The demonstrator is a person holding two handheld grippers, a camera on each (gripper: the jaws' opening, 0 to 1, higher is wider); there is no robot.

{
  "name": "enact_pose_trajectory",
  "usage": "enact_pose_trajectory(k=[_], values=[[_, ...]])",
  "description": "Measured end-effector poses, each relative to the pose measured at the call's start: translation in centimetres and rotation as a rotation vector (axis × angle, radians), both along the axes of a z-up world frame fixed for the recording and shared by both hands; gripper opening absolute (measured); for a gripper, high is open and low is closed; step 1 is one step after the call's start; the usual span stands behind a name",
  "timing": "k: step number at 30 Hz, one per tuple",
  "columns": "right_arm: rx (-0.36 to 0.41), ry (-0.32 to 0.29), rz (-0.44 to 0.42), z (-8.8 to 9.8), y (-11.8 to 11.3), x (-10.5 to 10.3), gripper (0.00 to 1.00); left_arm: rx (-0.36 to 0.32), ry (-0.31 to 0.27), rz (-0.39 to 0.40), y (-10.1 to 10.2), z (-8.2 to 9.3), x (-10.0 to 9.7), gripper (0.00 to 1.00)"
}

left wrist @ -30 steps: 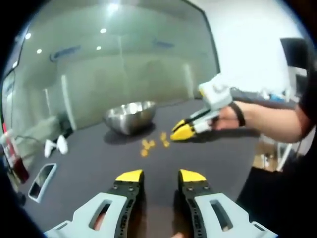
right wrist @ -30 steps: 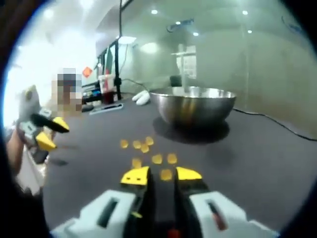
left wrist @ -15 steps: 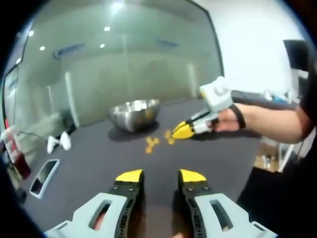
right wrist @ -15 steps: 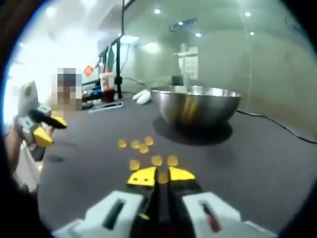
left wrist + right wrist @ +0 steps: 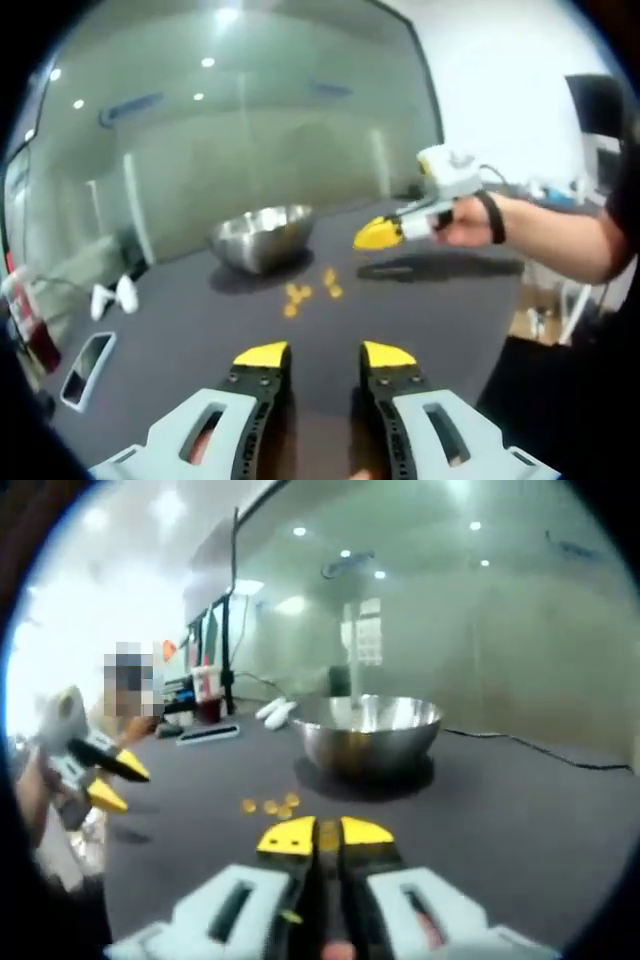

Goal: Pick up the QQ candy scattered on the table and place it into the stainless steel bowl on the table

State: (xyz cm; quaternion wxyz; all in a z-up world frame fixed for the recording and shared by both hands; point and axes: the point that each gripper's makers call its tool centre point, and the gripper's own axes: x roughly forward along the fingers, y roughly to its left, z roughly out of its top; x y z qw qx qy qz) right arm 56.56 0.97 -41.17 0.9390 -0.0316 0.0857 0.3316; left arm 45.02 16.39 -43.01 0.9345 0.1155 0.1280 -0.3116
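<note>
The right gripper [image 5: 327,834] was pinched on a candy [image 5: 327,832]; left gripper [image 5: 325,355] wide. A loose pinch could drop it before the bowl [image 5: 370,730] at twelve o'clock.

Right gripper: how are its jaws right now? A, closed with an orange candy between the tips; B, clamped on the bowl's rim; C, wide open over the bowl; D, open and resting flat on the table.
A: in its own view the right gripper has its yellow tips together on a small orange candy, short of the bowl.
</note>
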Motion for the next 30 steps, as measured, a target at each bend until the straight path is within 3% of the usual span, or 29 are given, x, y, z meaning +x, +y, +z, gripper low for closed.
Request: enact_pose_trajectory(k=[1, 3, 6, 13, 16, 17, 18, 20, 21, 23, 24, 28, 30], values=[[0.008, -0.024, -0.017, 0.5, -0.5, 0.2, 0.09, -0.001, -0.002, -0.003, 0.1, 0.0, 0.1, 0.29], [0.007, -0.014, -0.047, 0.7, -1.2, 0.5, 0.09, -0.002, -0.003, -0.006, 0.0, 0.0, 0.2, 0.29], [-0.005, -0.038, -0.048, 1.6, -0.9, 0.7, 0.09, -0.007, -0.003, -0.002, -0.3, 0.0, 0.2, 0.29], [-0.021, -0.063, -0.018, 4.2, 1.8, 3.3, 0.09, -0.014, -0.003, -0.017, -0.4, -0.1, 0.4, 0.29], [0.077, -0.065, 0.015, 6.7, 4.2, 4.5, 0.09, -0.017, 0.002, -0.008, -0.7, -0.4, 0.3, 0.29], [0.071, -0.062, 0.021, 6.8, 4.7, 5.1, 0.09, -0.018, 0.007, -0.003, -0.7, -0.5, 0.3, 0.29], [0.039, -0.074, 0.024, 6.7, 5.4, 5.8, 0.09, -0.018, 0.009, -0.001, -0.9, -0.5, 0.2, 0.29], [-0.025, -0.073, -0.011, 5.8, 5.1, 9.4, 0.09, -0.02, 0.009, -0.008, -1.4, -0.4, -0.1, 0.29], [-0.009, -0.069, -0.009, 5.8, 5.4, 9.9, 0.09, -0.019, 0.009, -0.015, -1.6, -0.4, -0.3, 0.29], [0.089, 0.003, -0.02, 5.5, 5.8, 10.6, 0.09, -0.014, 0.008, -0.022, -1.8, -0.4, -0.5, 0.29], [0.103, 0.03, -0.02, 5.2, 5.9, 10.8, 0.09, -0.011, 0.009, -0.022, -1.8, -0.4, -0.5, 0.29], [0.083, 0.029, -0.026, 4.8, 5.9, 11.8, 0.09, -0.006, 0.023, -0.007, -1.5, -0.7, -0.4, 0.29], [0.023, 0.02, -0.028, 4.3, 5.7, 12.2, 0.09, -0.007, 0.018, -0.001, -1.3, -0.4, -0.4, 0.29]])
